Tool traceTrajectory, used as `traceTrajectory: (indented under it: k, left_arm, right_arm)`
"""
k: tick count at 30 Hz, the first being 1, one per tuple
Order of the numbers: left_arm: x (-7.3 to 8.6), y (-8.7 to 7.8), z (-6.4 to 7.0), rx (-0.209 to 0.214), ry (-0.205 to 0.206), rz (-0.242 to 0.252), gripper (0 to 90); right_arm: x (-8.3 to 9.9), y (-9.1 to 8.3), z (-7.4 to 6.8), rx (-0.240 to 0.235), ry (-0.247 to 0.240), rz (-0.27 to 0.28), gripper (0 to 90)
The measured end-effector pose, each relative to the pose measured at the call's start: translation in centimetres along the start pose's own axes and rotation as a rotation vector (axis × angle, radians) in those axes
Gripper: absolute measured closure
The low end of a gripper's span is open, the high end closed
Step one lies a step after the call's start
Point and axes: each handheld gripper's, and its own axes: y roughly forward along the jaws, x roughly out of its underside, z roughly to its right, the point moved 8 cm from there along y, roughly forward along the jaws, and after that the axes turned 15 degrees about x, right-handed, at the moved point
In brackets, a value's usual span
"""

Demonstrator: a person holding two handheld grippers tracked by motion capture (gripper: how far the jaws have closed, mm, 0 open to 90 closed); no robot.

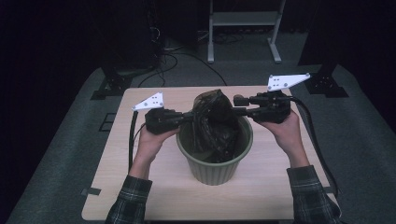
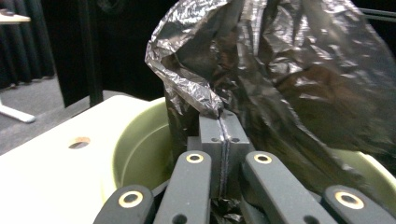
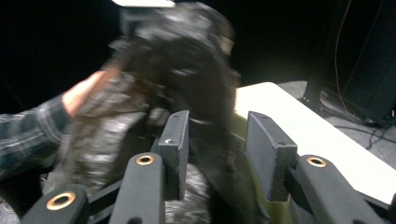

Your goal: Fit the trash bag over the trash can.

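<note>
A green plastic pot [image 1: 215, 165] stands mid-table with a crumpled black plastic bag [image 1: 212, 119] rising out of it. My left gripper [image 1: 189, 116] comes in from the left and is shut on the bag's edge above the pot's left rim. In the left gripper view the jaws press together, pinching the black bag [image 2: 280, 70] at its folded edge over the pot [image 2: 140, 149]. My right gripper [image 1: 236, 111] sits at the bag's right side. In the right gripper view my right gripper [image 3: 217, 140] is open, with the blurred bag [image 3: 187, 79] between and beyond its jaws.
The light wooden table [image 1: 140, 186] has bare room in front of and beside the pot. Cables trail off both grippers over the table edges. A metal stand [image 1: 243, 28] and dark equipment stand on the floor behind the table.
</note>
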Motion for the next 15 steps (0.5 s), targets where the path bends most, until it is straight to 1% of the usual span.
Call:
traceTrajectory:
  k: [1,2,3,5,8,12,15]
  left_arm:
    - [-0.1,0.2,-0.1,-0.001,0.001,0.000,89.7]
    - [-0.1,0.2,-0.1,-0.001,0.001,0.000,89.7]
    - [-0.2,0.4,-0.1,-0.003,0.000,0.004,89.7]
    - [-0.3,0.6,0.0,-0.006,0.003,0.001,89.7]
    - [-0.2,0.8,0.1,-0.007,0.004,-0.004,89.7]
    - [-0.2,0.9,0.2,-0.008,0.005,-0.008,89.7]
    - [-0.3,0.9,0.4,-0.006,0.007,-0.005,89.7]
  right_arm:
    - [-0.2,-0.2,-0.4,-0.005,-0.004,0.006,59.0]
    - [-0.3,-0.5,-1.3,-0.020,-0.011,0.008,59.1]
    - [-0.4,-0.6,-1.6,-0.027,-0.014,0.014,59.0]
    - [-0.3,-0.6,-2.6,-0.053,-0.014,0.015,59.1]
    - [-0.1,-0.4,-4.0,-0.078,-0.025,0.016,59.0]
    - [-0.4,-0.1,-5.6,-0.099,-0.037,0.017,57.6]
    - [-0.8,0.1,-6.6,-0.107,-0.048,0.015,56.5]
